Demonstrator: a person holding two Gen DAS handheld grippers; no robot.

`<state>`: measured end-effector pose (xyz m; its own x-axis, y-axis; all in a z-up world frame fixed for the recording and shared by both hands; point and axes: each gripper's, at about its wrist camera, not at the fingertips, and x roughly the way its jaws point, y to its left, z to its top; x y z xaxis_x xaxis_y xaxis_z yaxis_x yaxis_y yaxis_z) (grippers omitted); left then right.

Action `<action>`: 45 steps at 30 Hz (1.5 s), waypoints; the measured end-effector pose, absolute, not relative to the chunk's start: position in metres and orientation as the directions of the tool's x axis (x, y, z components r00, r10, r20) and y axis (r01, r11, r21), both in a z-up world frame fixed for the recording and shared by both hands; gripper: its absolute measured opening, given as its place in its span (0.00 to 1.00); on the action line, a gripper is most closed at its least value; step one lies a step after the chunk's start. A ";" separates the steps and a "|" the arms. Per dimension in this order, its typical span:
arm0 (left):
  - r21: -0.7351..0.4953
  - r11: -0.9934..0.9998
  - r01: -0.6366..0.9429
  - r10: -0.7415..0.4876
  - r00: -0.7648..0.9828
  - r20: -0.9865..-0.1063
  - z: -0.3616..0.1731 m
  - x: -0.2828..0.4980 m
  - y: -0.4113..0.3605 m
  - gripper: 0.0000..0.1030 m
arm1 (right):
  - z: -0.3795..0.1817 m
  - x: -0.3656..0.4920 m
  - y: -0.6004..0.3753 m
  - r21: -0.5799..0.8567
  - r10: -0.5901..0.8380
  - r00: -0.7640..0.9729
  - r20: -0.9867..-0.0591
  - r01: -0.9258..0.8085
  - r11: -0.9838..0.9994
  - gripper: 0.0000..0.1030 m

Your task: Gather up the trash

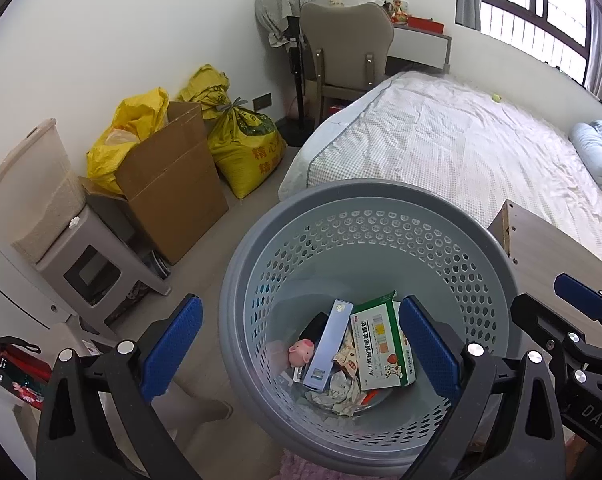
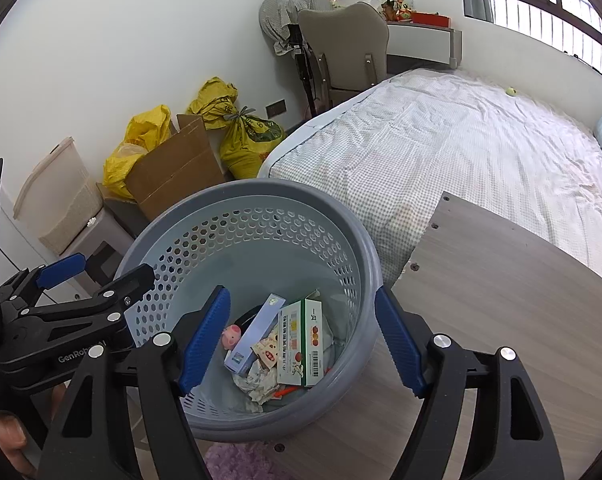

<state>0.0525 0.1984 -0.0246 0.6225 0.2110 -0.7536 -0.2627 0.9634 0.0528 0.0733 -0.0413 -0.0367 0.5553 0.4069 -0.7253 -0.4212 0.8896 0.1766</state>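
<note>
Your left gripper (image 1: 299,354) is spread wide and holds nothing; its right finger hangs over the bin's mouth, its left finger outside the rim. Your right gripper (image 2: 301,344) is equally wide and empty, and appears to straddle the bin's right wall.

The grey bin (image 1: 497,264) stands just below both tools. At its bottom lie a green box (image 1: 381,346), a blue box (image 1: 327,346), a pink pig toy (image 1: 301,352) and crumpled wrappers (image 1: 343,390).

Beside the bin is a wooden board (image 2: 501,300), bare of litter where visible. Beyond it, the bed (image 2: 461,152) carries one small yellow-green ball (image 2: 511,91).

Judgement: a drop looks complete. Your next move calls for lifting clear and finding remaining trash; none shows within reach.
</note>
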 end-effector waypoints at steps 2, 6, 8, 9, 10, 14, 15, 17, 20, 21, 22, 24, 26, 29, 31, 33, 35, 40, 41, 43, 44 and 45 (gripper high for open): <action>0.054 0.963 -0.262 0.211 0.621 -0.755 -0.025 0.052 0.198 0.94 | -0.037 0.073 -0.041 0.174 0.405 0.556 -0.725 -0.421 0.890 0.70; 0.056 0.964 -0.261 0.212 0.618 -0.757 -0.025 0.053 0.197 0.94 | -0.037 0.073 -0.042 0.175 0.406 0.555 -0.726 -0.421 0.890 0.70; 0.057 0.964 -0.261 0.212 0.617 -0.758 -0.026 0.053 0.197 0.94 | -0.037 0.073 -0.042 0.174 0.404 0.555 -0.727 -0.420 0.891 0.70; 0.057 0.964 -0.260 0.212 0.617 -0.758 -0.026 0.053 0.197 0.94 | -0.036 0.073 -0.043 0.173 0.403 0.556 -0.727 -0.420 0.891 0.70; 0.057 0.964 -0.260 0.211 0.618 -0.757 -0.026 0.053 0.196 0.94 | -0.036 0.073 -0.043 0.172 0.402 0.557 -0.727 -0.419 0.891 0.70; 0.055 0.965 -0.257 0.209 0.620 -0.756 -0.027 0.053 0.196 0.94 | -0.036 0.073 -0.044 0.172 0.402 0.558 -0.726 -0.418 0.892 0.70; 0.057 0.964 -0.258 0.211 0.620 -0.756 -0.027 0.053 0.196 0.94 | -0.036 0.073 -0.044 0.172 0.401 0.558 -0.726 -0.417 0.892 0.70; 0.059 0.964 -0.260 0.213 0.617 -0.758 -0.027 0.054 0.195 0.94 | -0.036 0.073 -0.044 0.173 0.402 0.558 -0.726 -0.417 0.892 0.70; 0.064 0.963 -0.261 0.216 0.613 -0.760 -0.028 0.055 0.195 0.94 | -0.035 0.074 -0.045 0.174 0.402 0.558 -0.726 -0.417 0.892 0.70; 0.065 0.963 -0.262 0.218 0.612 -0.761 -0.029 0.055 0.195 0.94 | -0.035 0.074 -0.045 0.173 0.401 0.558 -0.726 -0.416 0.893 0.70; 0.065 0.963 -0.262 0.217 0.611 -0.761 -0.028 0.056 0.195 0.94 | -0.035 0.073 -0.045 0.173 0.401 0.558 -0.726 -0.416 0.893 0.70; 0.062 0.963 -0.261 0.214 0.608 -0.764 -0.029 0.056 0.195 0.94 | -0.035 0.074 -0.045 0.174 0.402 0.557 -0.727 -0.417 0.892 0.70; 0.066 0.963 -0.261 0.217 0.608 -0.764 -0.029 0.055 0.194 0.94 | -0.036 0.075 -0.046 0.176 0.402 0.555 -0.728 -0.416 0.892 0.70; 0.061 0.964 -0.260 0.212 0.608 -0.765 -0.029 0.055 0.194 0.94 | -0.036 0.075 -0.046 0.175 0.402 0.553 -0.730 -0.417 0.892 0.70; 0.061 0.964 -0.259 0.212 0.608 -0.765 -0.030 0.055 0.194 0.94 | -0.036 0.074 -0.046 0.176 0.402 0.553 -0.730 -0.416 0.892 0.70; 0.061 0.964 -0.260 0.212 0.608 -0.765 -0.030 0.055 0.194 0.94 | -0.036 0.074 -0.046 0.176 0.402 0.553 -0.730 -0.416 0.892 0.70; 0.060 0.964 -0.260 0.212 0.608 -0.765 -0.030 0.055 0.194 0.94 | -0.036 0.074 -0.046 0.176 0.402 0.555 -0.729 -0.415 0.893 0.70; 0.062 0.964 -0.259 0.213 0.608 -0.765 -0.029 0.056 0.193 0.94 | -0.037 0.075 -0.046 0.177 0.402 0.555 -0.728 -0.415 0.893 0.70; 0.061 0.964 -0.259 0.211 0.609 -0.765 -0.029 0.055 0.193 0.94 | -0.037 0.075 -0.046 0.176 0.402 0.555 -0.728 -0.415 0.893 0.70; 0.060 0.964 -0.259 0.212 0.609 -0.765 -0.029 0.055 0.193 0.94 | -0.036 0.075 -0.045 0.176 0.402 0.556 -0.728 -0.415 0.893 0.70; 0.060 0.964 -0.259 0.211 0.609 -0.765 -0.029 0.055 0.193 0.94 | -0.036 0.074 -0.045 0.176 0.402 0.555 -0.728 -0.416 0.892 0.70; 0.060 0.964 -0.260 0.212 0.609 -0.765 -0.029 0.055 0.193 0.94 | -0.036 0.074 -0.044 0.176 0.401 0.556 -0.728 -0.414 0.893 0.70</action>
